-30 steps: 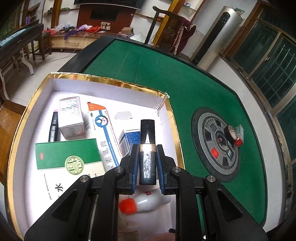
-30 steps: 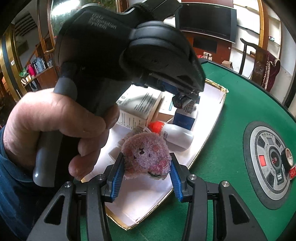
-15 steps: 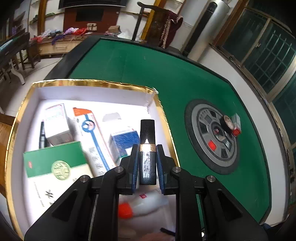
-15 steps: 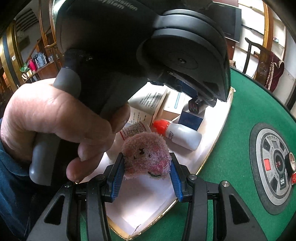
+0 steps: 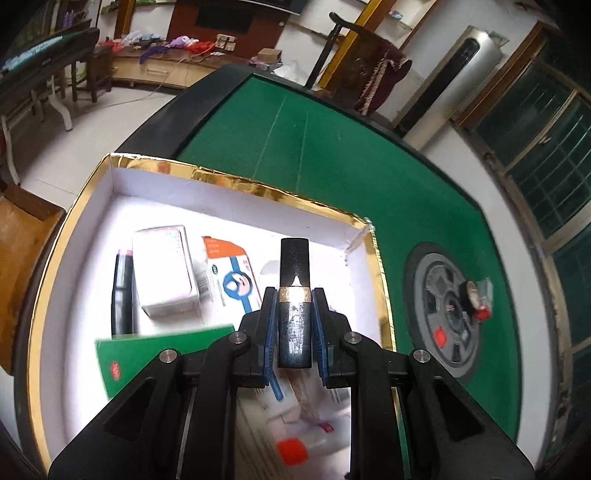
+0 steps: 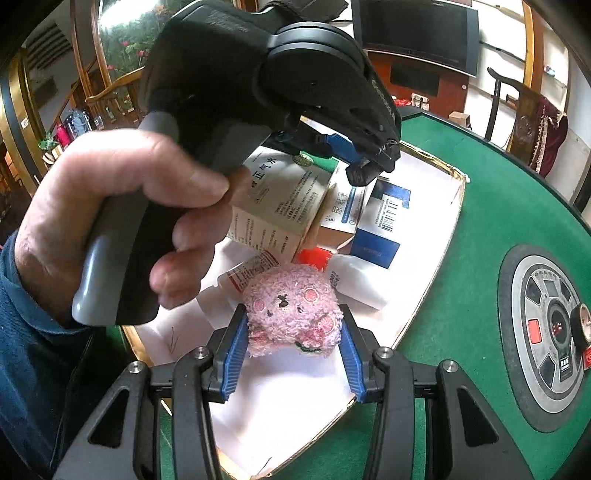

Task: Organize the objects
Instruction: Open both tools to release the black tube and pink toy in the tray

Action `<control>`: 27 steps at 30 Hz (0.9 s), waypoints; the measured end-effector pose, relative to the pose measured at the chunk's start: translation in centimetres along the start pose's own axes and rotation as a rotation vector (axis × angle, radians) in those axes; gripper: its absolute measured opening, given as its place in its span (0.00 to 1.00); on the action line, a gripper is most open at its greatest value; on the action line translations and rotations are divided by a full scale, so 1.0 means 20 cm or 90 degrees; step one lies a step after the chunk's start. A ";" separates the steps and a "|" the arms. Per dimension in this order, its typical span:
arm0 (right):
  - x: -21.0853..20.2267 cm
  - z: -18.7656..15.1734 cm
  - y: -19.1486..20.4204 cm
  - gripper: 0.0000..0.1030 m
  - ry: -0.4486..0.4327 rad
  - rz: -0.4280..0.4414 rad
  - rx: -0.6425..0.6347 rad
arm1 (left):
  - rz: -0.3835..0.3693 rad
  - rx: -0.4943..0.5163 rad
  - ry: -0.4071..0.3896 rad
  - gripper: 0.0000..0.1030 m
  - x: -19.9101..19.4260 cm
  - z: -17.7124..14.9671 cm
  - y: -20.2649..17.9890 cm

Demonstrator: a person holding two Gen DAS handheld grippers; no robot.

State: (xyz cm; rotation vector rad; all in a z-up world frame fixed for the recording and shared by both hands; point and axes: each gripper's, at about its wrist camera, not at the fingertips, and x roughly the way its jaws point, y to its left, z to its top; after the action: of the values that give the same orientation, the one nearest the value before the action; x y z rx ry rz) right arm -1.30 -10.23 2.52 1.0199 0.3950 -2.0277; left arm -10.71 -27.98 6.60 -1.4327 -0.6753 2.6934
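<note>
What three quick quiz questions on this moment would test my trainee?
1. True or false: the left gripper is shut on the black tube.
2. What does the right gripper hold? A) bottle B) pink plush C) green box
3. Fill in: both grippers are above the gold-rimmed ____.

Key: 1 true; 2 B; 3 box.

A home living room: a wall television [image 6: 421, 33] above a low cabinet [image 5: 155, 68], carved wooden chairs [image 5: 369, 70], and a green felt worktop [image 5: 332, 155] (a mahjong table).
</note>
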 end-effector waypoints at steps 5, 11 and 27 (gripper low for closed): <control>-0.01 -0.02 0.03 0.44 0.005 0.005 0.003 | 0.004 0.001 0.003 0.17 0.04 0.02 -0.02; -0.04 -0.04 0.09 0.44 0.016 0.017 -0.019 | 0.025 0.031 0.009 0.17 0.07 0.01 -0.05; -0.02 -0.10 0.19 0.45 0.054 -0.068 -0.074 | 0.100 0.086 0.004 0.17 0.11 -0.03 -0.12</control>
State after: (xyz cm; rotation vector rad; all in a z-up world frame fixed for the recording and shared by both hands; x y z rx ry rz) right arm 2.90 -11.25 1.85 1.0341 0.6176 -2.0337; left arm -11.88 -25.14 5.44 -1.5197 -0.3869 2.7854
